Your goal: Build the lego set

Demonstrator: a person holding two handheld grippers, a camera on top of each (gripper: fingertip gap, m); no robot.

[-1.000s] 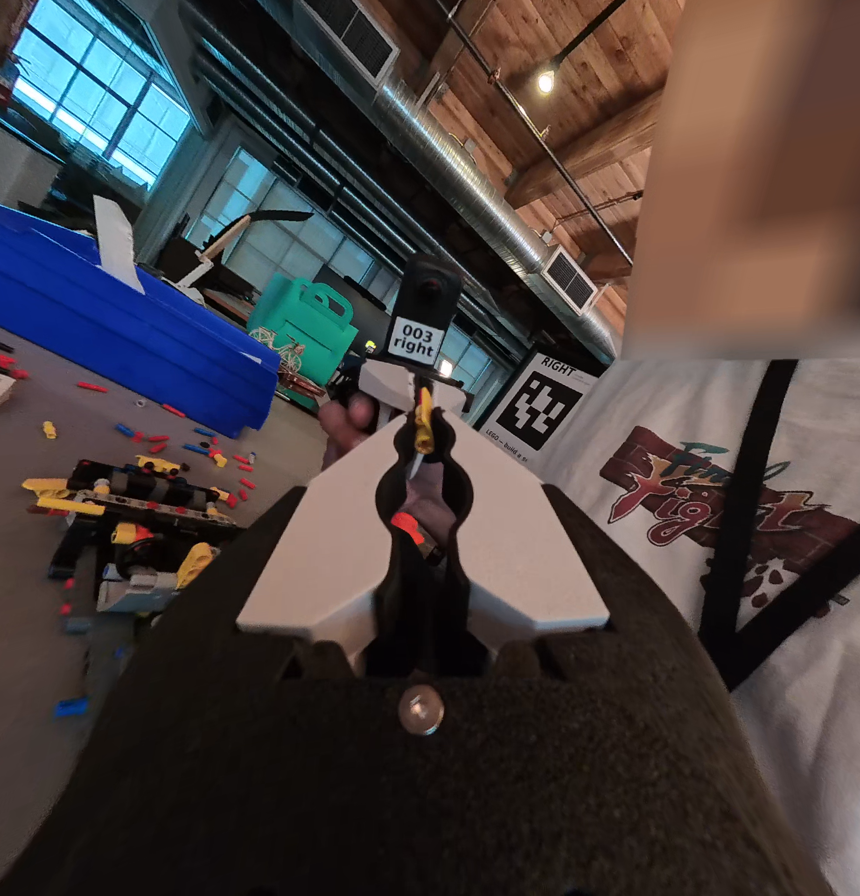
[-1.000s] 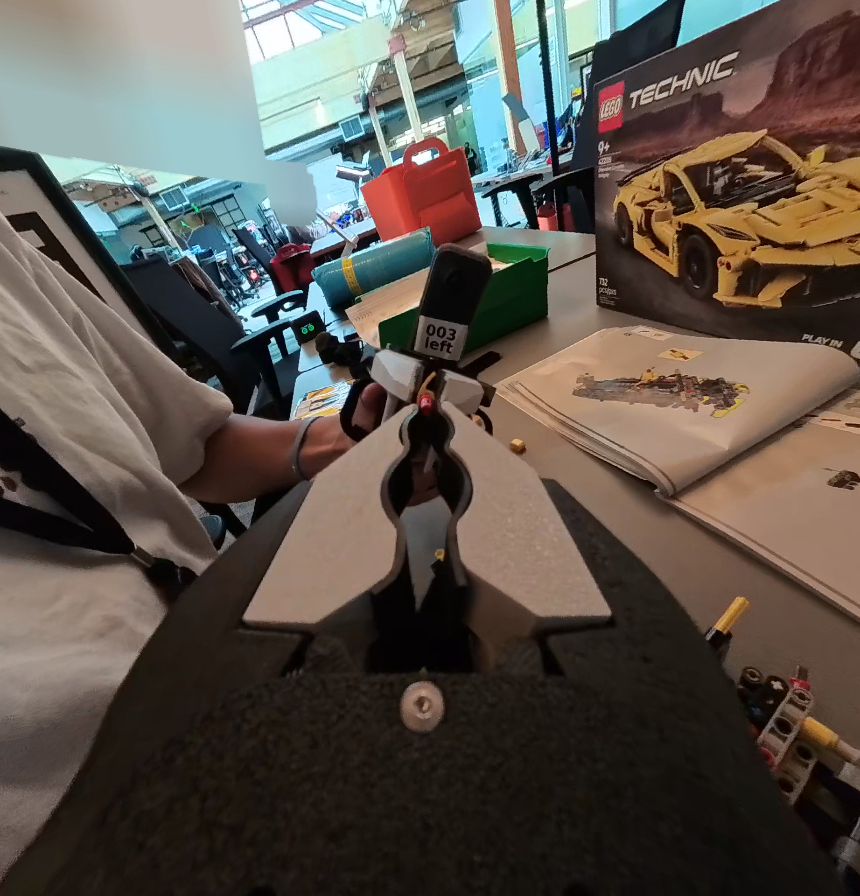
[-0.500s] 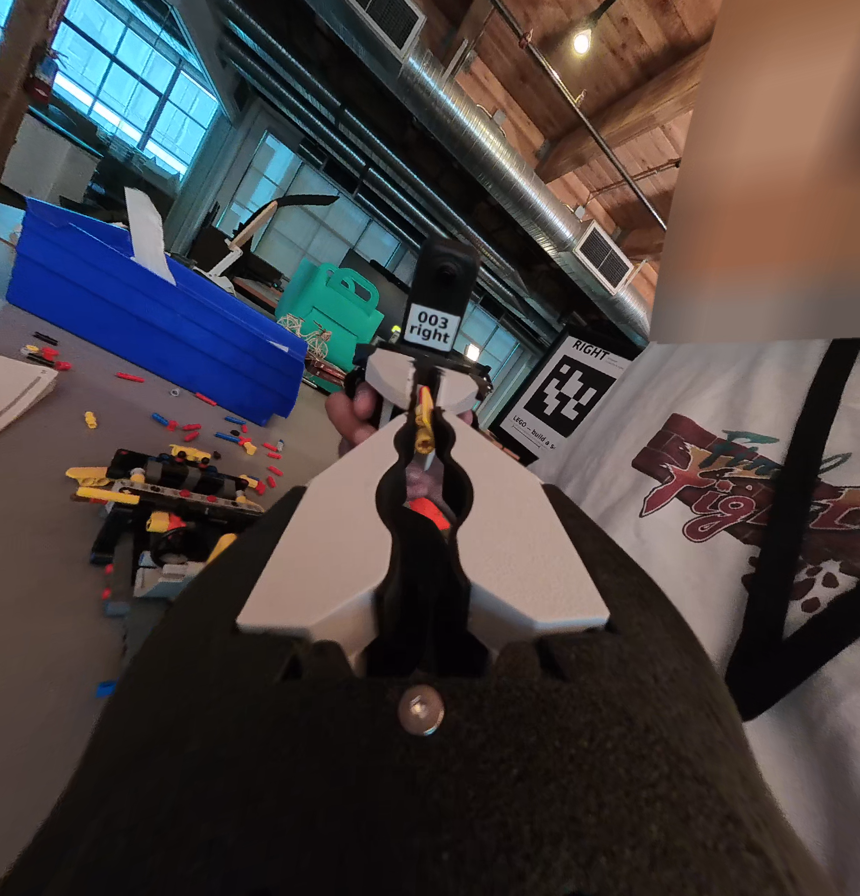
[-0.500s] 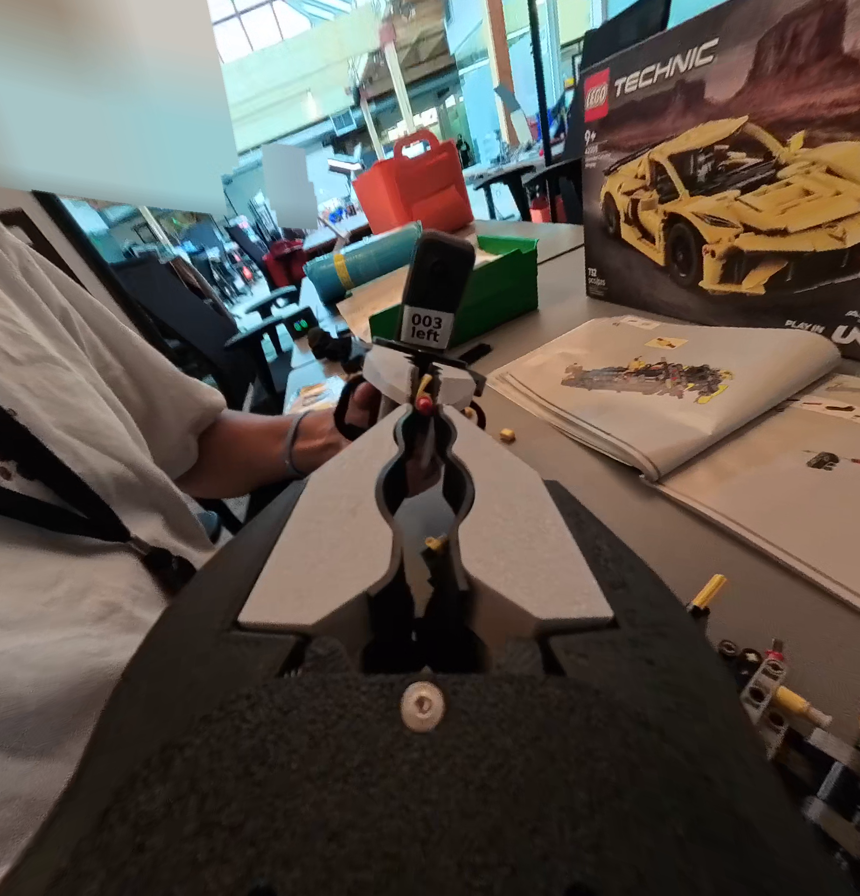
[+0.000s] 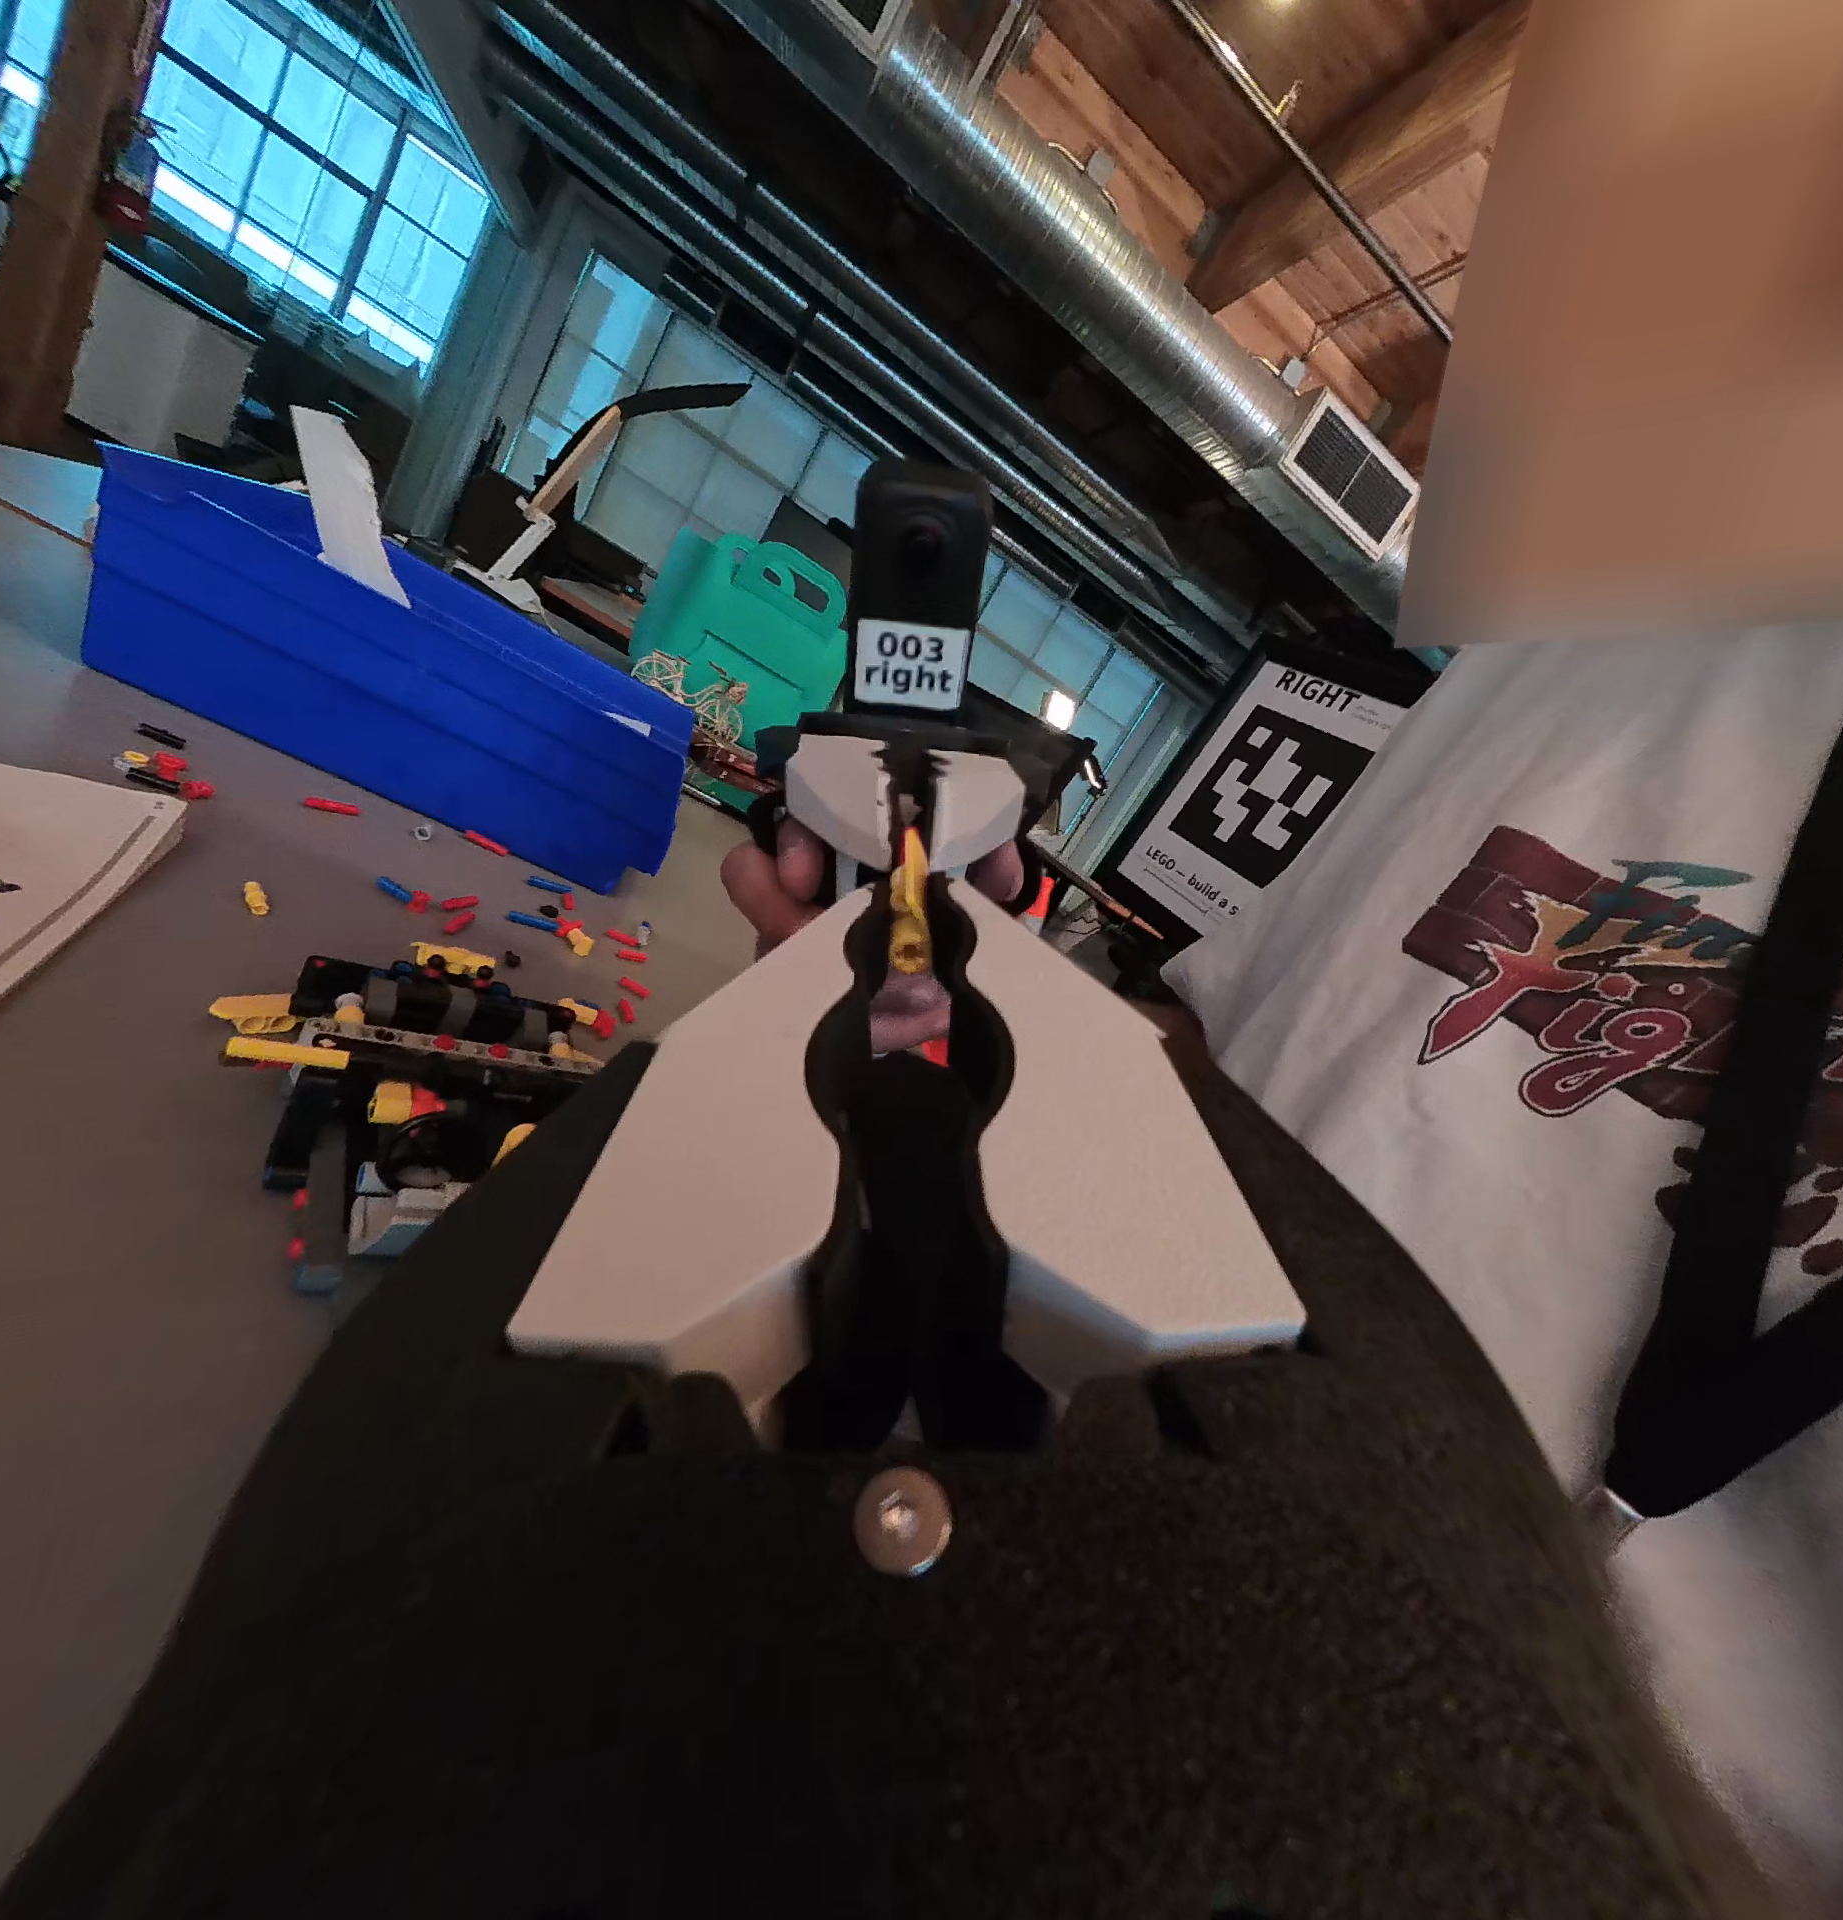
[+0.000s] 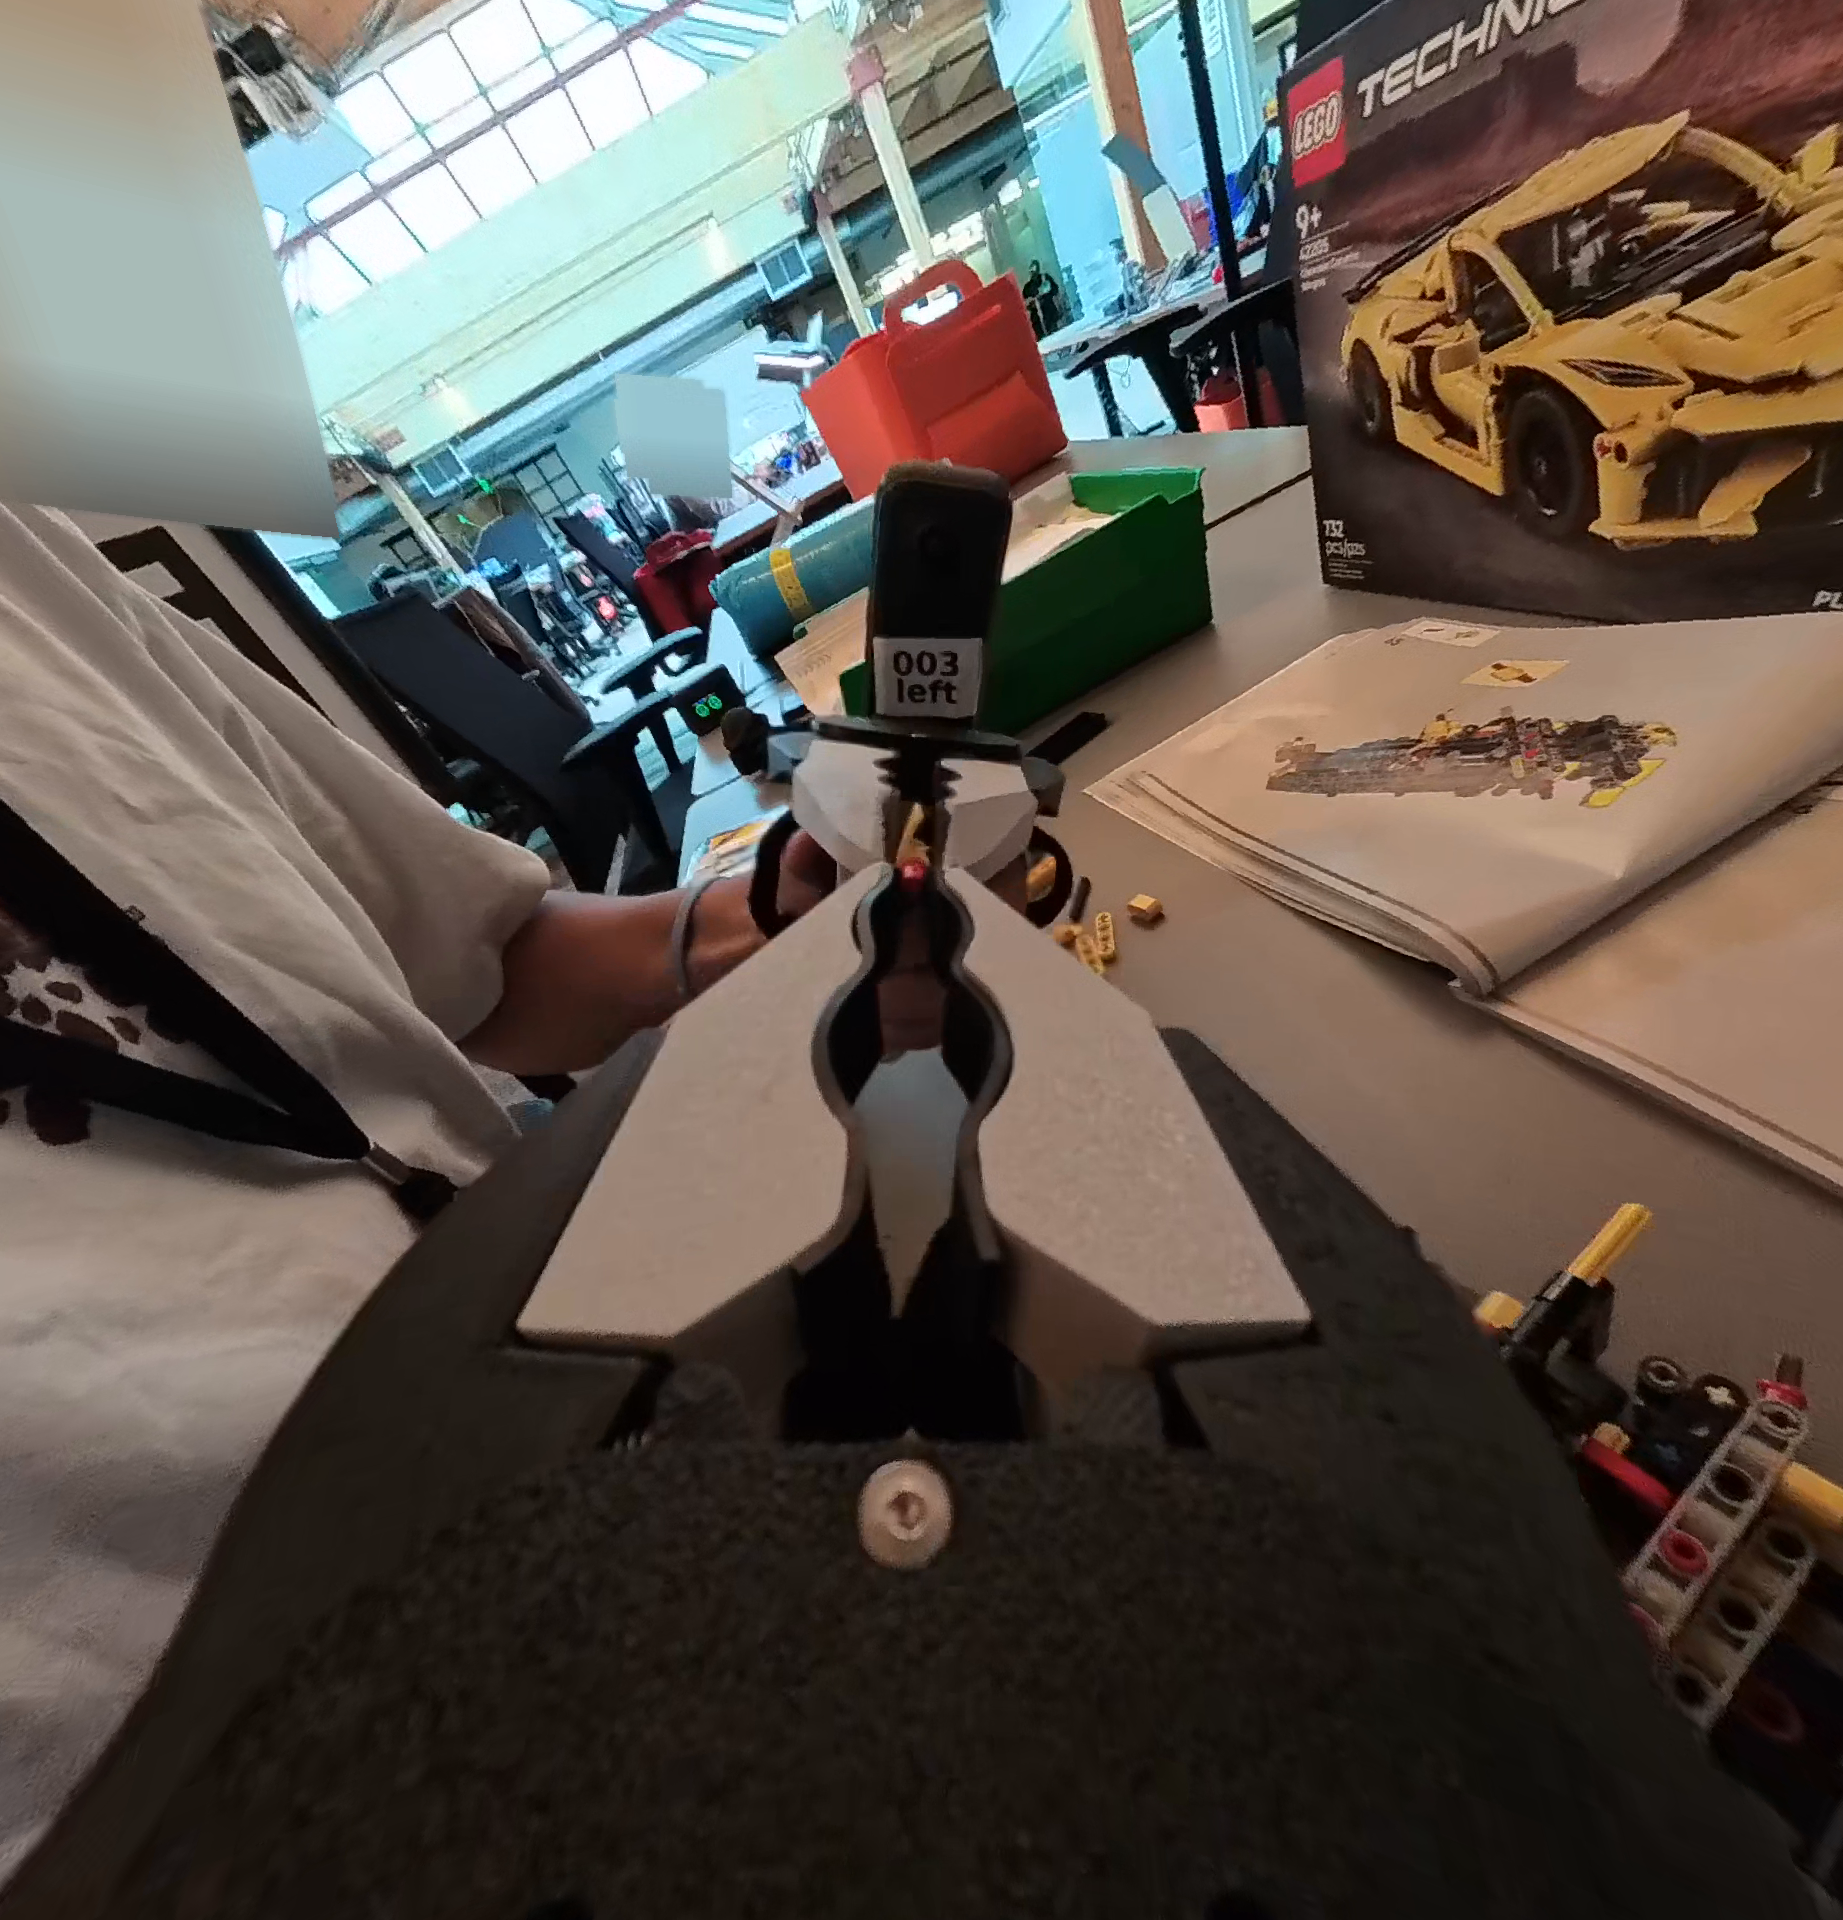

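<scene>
In the left wrist view the left gripper (image 5: 909,914) fills the lower half of the frame, its jaws drawn close together around a small yellow piece (image 5: 906,906) pinched at the very tips, centre of the frame. The piece is slim, stands nearly upright, and has a round hole in its lower end. Just beyond it, the right gripper (image 5: 901,831) faces back, tip to tip; something red shows at its tips against the top of the yellow piece.

In the right wrist view the right gripper (image 6: 912,883) also has its jaws narrow, gripping a small red piece (image 6: 913,879) at the tips, with a sliver of yellow just behind it in the left gripper's tips.

Left of centre in the left wrist view, the half-built model (image 5: 408,1070) lies on the grey bench (image 5: 96,1195), black with yellow, red and grey parts, well apart from both grippers. Loose red, blue and yellow pins (image 5: 543,914) lie scattered beyond it. Farther back sits a blue bin (image 5: 356,665).

At right in the right wrist view an open instruction book (image 6: 1499,790) lies flat, and the set's box (image 6: 1592,312) stands behind it, upper right.
</scene>
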